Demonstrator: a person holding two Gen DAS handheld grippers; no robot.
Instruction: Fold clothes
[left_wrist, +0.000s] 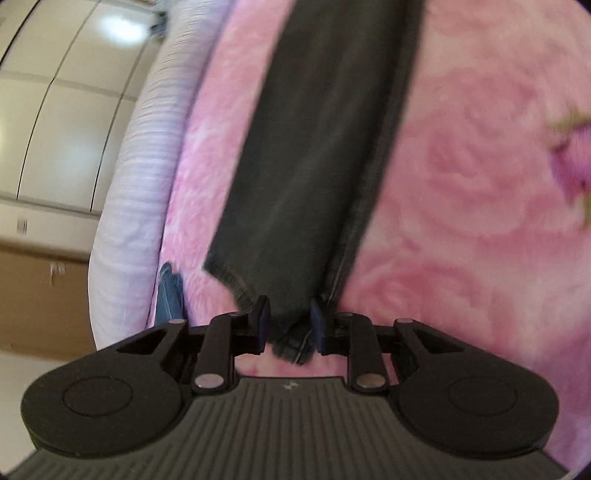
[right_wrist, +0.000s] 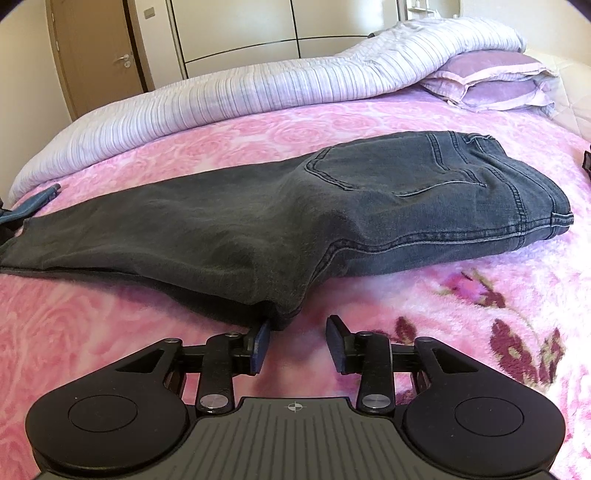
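Dark grey jeans (right_wrist: 295, 218) laid lengthwise on pink blanket (right_wrist: 406, 295), legs stacked. Left gripper (left_wrist: 289, 325) pinching the hem end — right gripper (right_wrist: 297, 341) agape beside the crotch fold (nothing held). Likely heavy, limp denim; best gripped at seams or waistband.

Home bedroom: bed with pink rose-patterned fleece blanket (right_wrist: 258, 122), lilac pillows (right_wrist: 495, 79), brown wooden door (right_wrist: 99, 51), wardrobe panels (right_wrist: 236, 26).
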